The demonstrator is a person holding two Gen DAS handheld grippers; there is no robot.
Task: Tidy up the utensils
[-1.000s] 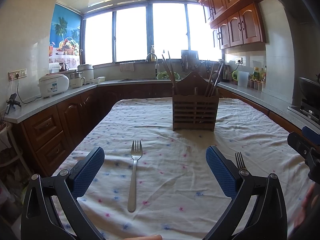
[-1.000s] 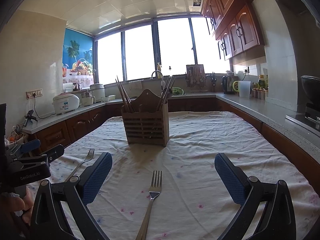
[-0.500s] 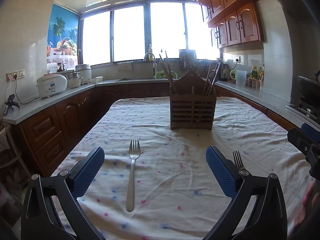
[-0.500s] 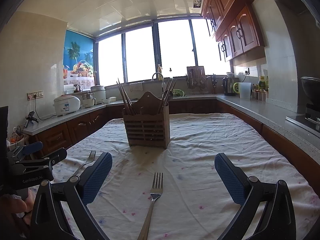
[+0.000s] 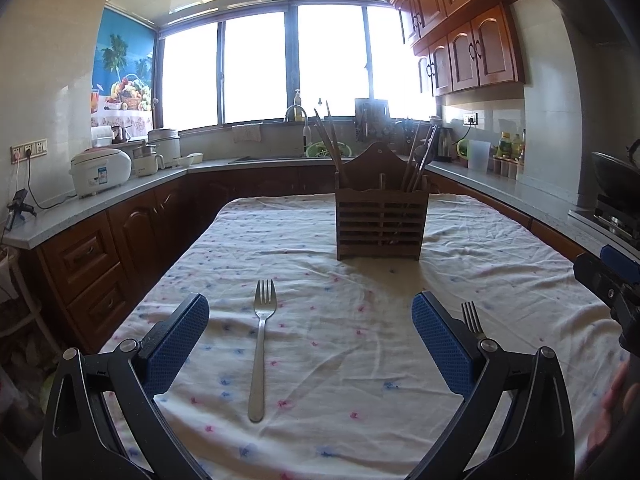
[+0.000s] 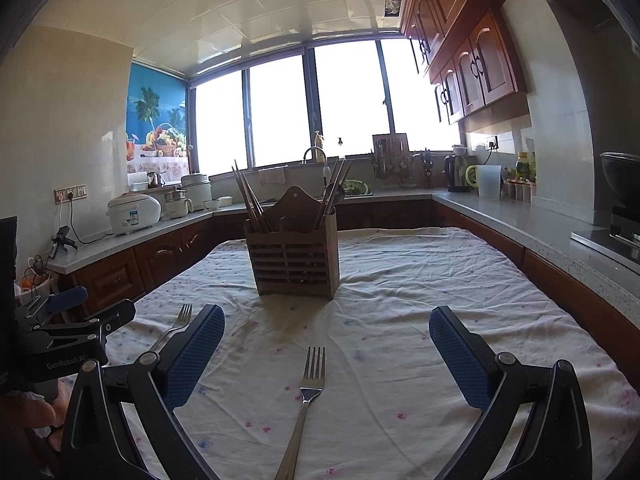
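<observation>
Daylight blew out the windows, leaving the cabinets dim; the fisheye bent and darkened edges, and focus stayed sharp.

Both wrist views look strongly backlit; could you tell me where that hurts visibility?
Left wrist view: the windows are blown out white, leaving the wooden utensil holder dim. Right wrist view: same glare; fisheye bends the countertop.

Two forks on the tablecloth: left fork and right fork (only the tines of the latter show in the left wrist view). One wooden utensil holder. Several chopsticks upright in it, exact count unclear. One rice cooker, one kettle.
</observation>
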